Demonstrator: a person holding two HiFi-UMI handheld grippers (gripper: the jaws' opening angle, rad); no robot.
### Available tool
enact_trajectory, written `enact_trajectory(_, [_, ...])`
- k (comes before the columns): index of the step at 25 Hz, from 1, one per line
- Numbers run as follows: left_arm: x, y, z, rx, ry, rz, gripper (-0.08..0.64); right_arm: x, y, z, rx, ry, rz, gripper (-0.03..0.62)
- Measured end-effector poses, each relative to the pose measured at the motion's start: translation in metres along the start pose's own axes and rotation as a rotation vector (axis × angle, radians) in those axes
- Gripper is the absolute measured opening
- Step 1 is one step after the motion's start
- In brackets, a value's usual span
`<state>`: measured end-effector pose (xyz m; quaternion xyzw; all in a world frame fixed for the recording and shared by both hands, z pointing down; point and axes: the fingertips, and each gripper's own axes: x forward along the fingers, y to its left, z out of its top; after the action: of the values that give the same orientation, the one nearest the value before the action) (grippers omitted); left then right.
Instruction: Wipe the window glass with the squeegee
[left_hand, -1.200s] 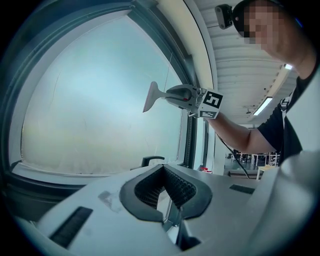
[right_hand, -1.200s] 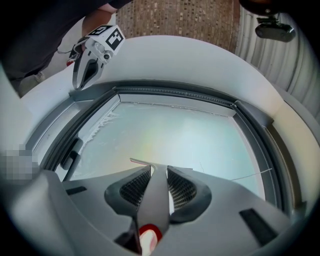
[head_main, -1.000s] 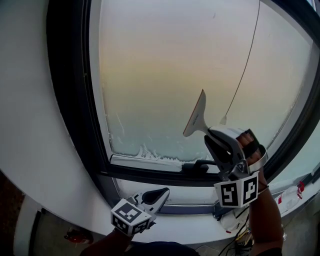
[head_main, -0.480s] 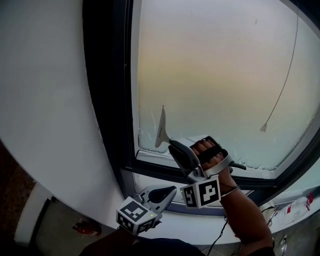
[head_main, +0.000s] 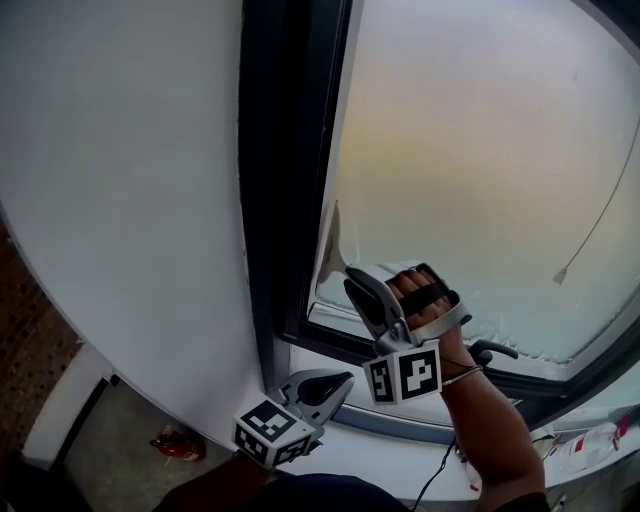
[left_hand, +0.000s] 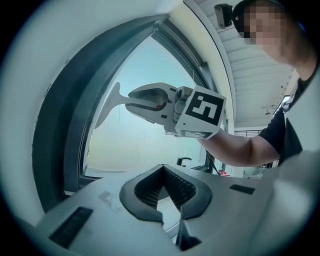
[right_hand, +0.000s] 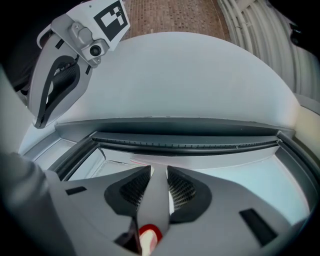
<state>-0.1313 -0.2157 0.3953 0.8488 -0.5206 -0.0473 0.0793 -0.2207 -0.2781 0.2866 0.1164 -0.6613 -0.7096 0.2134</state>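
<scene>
the squeegee (head_main: 332, 245), pinched in the right gripper (head_main: 353, 284), has slid from mid-pane to the window glass's (head_main: 480, 170) left edge beside the window frame (head_main: 280, 200), likely ending that pass, while the left gripper (head_main: 336, 384) hangs pressed together, empty.

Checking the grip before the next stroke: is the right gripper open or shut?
Shut: the right gripper clamps the squeegee handle between its jaws in its own view.
</scene>
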Motion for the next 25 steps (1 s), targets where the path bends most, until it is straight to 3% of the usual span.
enact_trajectory(9, [-0.005, 0.01, -0.003, -0.016, 0.013, 0.014, 0.0, 0.004, 0.002, -0.003, -0.037, 0.01, 0.006, 0.094])
enact_trajectory(25, [0.026, -0.015, -0.012, 0.026, 0.065, -0.052, 0.0, -0.04, 0.01, -0.042, -0.052, 0.086, 0.001, 0.095])
